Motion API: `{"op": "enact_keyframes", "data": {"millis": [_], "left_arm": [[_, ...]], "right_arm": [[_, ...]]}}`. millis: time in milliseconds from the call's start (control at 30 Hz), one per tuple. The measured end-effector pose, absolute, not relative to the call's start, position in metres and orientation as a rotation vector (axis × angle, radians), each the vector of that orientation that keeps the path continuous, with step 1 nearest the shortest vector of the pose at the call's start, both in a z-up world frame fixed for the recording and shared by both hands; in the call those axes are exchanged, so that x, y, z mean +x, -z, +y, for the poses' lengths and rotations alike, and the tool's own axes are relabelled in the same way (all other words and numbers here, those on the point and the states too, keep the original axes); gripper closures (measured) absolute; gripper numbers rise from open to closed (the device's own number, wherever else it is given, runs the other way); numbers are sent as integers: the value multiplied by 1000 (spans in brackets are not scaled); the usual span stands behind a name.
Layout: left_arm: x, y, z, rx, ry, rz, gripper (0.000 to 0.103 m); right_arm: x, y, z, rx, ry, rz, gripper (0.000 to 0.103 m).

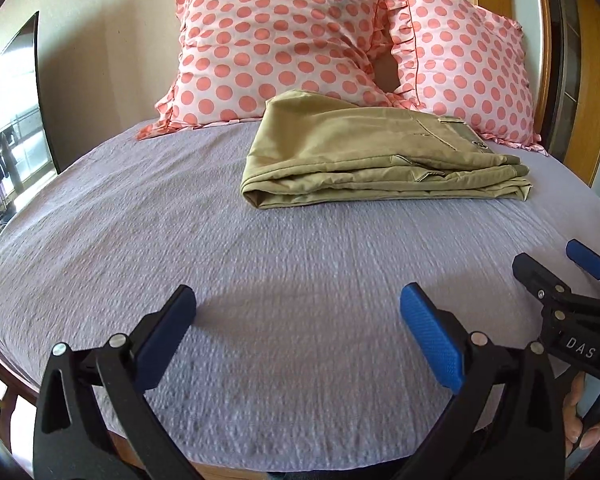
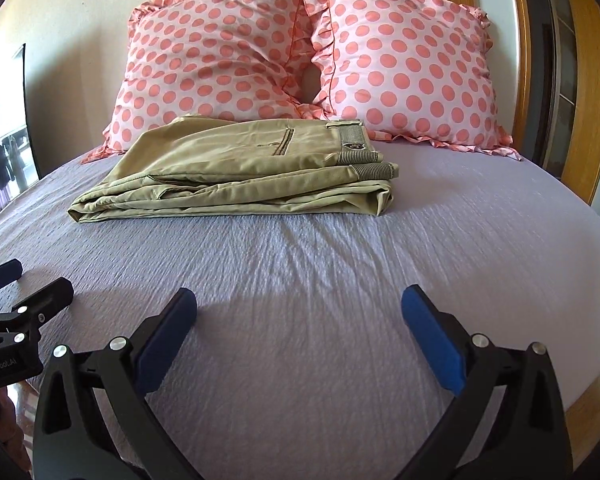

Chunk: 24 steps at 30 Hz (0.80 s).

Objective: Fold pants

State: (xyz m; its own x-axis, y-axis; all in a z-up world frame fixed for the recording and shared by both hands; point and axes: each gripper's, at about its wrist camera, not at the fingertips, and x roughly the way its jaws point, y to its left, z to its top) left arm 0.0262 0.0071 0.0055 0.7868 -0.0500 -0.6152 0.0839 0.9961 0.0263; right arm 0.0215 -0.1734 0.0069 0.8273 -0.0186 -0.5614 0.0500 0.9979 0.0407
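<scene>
While both tools hover apart from it, I find the khaki pants lying folded in a layered stack on the bed, just before the pillows. Left tool and right tool — jaws spread, empty. I judge the cloth soft, light, prone to slipping; grip the layered edge — waistband end.

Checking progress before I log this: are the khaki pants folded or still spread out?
Folded. The khaki pants lie as a compact stack of layers on the bed, waistband at one end, in front of the pillows.
</scene>
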Motion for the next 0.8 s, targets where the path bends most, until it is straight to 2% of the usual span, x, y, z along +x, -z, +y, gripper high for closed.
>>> {"op": "enact_keyframes", "data": {"millis": [800], "left_arm": [[26,-6,7,53,72,654,2]], "right_arm": [[21,-7,-174,53,34,594,1]]}}
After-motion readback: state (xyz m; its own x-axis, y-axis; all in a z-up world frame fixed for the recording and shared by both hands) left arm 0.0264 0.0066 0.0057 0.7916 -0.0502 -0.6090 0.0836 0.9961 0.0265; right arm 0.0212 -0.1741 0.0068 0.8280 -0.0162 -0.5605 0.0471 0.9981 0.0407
